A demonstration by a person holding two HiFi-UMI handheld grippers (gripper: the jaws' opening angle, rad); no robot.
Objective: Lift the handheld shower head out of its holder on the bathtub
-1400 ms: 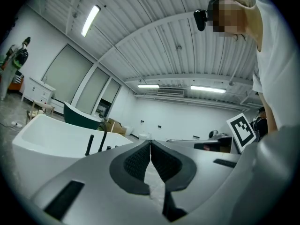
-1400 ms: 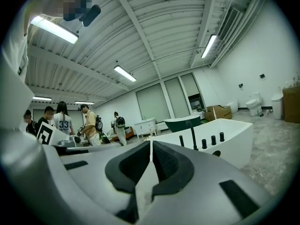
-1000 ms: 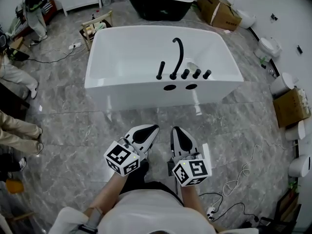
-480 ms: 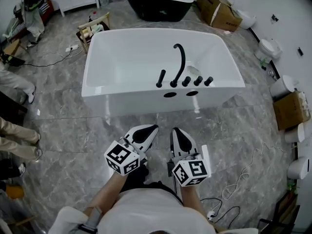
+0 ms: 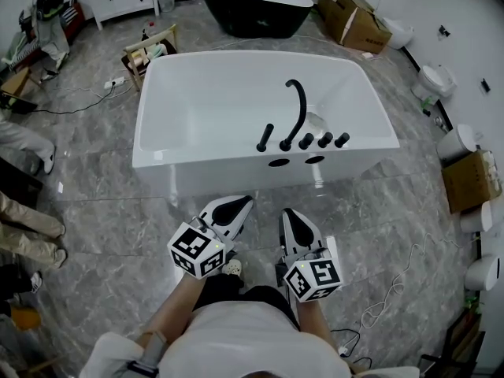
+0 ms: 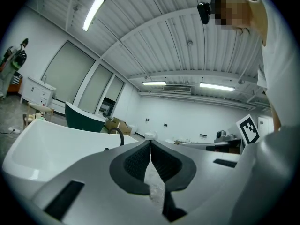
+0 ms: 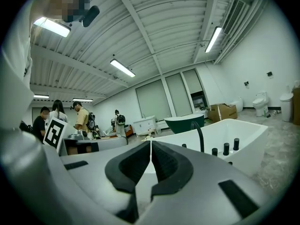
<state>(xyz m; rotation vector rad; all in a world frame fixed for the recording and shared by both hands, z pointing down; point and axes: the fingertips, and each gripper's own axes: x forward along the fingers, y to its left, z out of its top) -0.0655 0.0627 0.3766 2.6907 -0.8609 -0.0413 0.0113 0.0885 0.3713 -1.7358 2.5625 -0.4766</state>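
Observation:
The handheld shower head [image 5: 265, 137] is a short black stick that stands upright in its holder on the near rim of the white bathtub [image 5: 197, 160]. Right of it are the curved black spout [image 5: 298, 109] and three black knobs [image 5: 324, 139]. My left gripper [image 5: 236, 205] and right gripper [image 5: 293, 215] hover side by side over the floor short of the tub, both shut with nothing between the jaws. In the left gripper view the left gripper [image 6: 150, 142] points past the tub [image 6: 28, 144]. In the right gripper view the right gripper [image 7: 150, 143] faces the spout [image 7: 200, 134] and knobs [image 7: 225, 148].
A black bathtub [image 5: 252, 2] stands behind the white one, with cardboard boxes [image 5: 356, 18] at the back right. Toilets [image 5: 434, 77] and another box [image 5: 470, 172] line the right side. A wooden crate [image 5: 150, 46] and people [image 5: 47, 14] are at the left. Cables [image 5: 386, 298] lie on the marble floor.
The bathtub has drawn closer in the head view as I moved toward it with both grippers. Both grippers remain shut and side by side.

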